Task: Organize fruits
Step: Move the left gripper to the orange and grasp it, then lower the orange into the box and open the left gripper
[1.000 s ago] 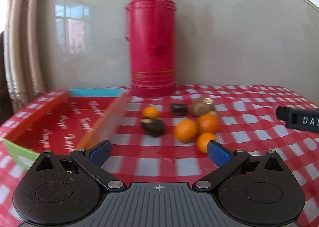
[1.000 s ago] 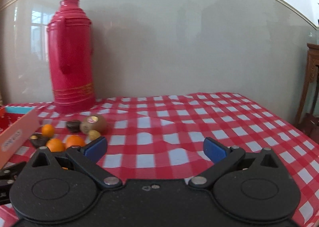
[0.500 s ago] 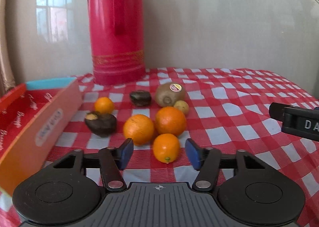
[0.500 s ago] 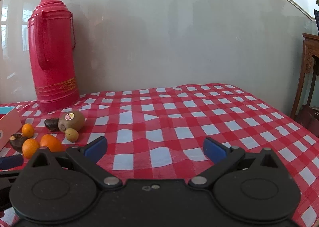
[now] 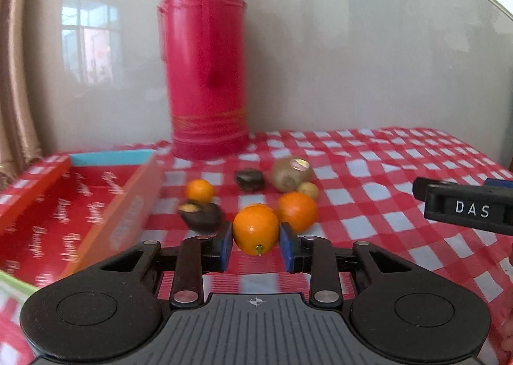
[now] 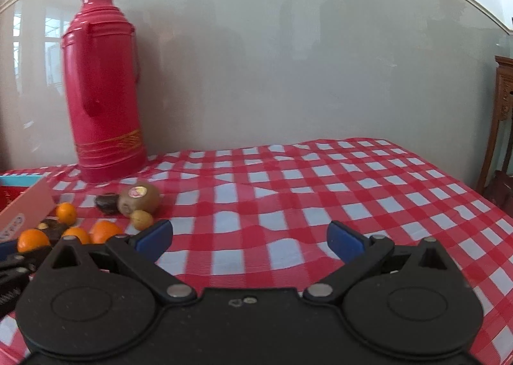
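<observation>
My left gripper (image 5: 256, 244) is shut on an orange (image 5: 255, 229) and holds it above the checked cloth. Behind it lie another orange (image 5: 297, 211), a small orange (image 5: 200, 189), two dark fruits (image 5: 201, 213) (image 5: 249, 179), a kiwi with a sticker (image 5: 291, 173) and a small yellow-brown fruit (image 5: 308, 189). A red box (image 5: 64, 204) lies open on the left. My right gripper (image 6: 249, 238) is open and empty over bare cloth; the fruit pile sits to its left, with the kiwi (image 6: 139, 198) nearest.
A tall red thermos (image 5: 206, 76) stands at the back by the wall; it also shows in the right wrist view (image 6: 102, 89). The right gripper's finger marked DAS (image 5: 465, 209) reaches in from the right. A wooden chair (image 6: 500, 127) stands beyond the table's right edge.
My left gripper closed on the nearest orange and lifted it, swinging left so the red box came back into view. The right gripper stayed open and barely shifted.
</observation>
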A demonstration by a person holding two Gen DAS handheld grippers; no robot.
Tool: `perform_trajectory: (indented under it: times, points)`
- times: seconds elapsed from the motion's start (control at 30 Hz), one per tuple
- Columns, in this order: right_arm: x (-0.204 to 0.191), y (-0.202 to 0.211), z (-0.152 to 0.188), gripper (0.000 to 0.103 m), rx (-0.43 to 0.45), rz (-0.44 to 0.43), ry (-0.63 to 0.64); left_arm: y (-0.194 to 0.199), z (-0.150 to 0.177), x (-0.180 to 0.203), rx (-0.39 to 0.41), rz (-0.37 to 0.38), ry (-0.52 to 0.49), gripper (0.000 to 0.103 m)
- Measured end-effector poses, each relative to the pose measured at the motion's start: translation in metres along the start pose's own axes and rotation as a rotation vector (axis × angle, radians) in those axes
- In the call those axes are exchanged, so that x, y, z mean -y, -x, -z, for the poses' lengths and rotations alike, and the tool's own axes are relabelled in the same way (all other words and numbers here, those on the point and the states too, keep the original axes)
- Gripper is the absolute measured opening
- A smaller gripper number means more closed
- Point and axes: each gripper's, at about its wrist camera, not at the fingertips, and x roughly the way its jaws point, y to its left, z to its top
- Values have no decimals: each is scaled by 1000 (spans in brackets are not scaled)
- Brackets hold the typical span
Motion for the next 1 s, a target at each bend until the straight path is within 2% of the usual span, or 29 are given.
perform_trajectory:
  times: [0.23, 0.47, 0.73, 0.77, 0.83, 0.9, 1.0]
  points:
    - [-37, 8, 2, 97, -7, -52, 36, 22, -1, -65, 30, -107, 57, 31]
    - [-82, 17, 6, 97, 11, -135, 86, 22, 13, -124, 2, -208, 126, 31]
    - [-116, 21, 13, 97, 19, -197, 177, 22, 18, -146, 7, -228, 177, 32]
    - [-118, 22, 13, 97, 19, -197, 186, 23, 18, -147, 19, -240, 176, 35]
    - [-119, 24, 12, 97, 28, -202, 197, 27, 18, -148, 29, -242, 177, 65]
    - [-118, 26, 12, 97, 34, -208, 206, 30, 18, -148, 49, -258, 181, 69]
    - [-115, 25, 12, 97, 22, -232, 212, 32, 17, -148, 53, -256, 181, 70]
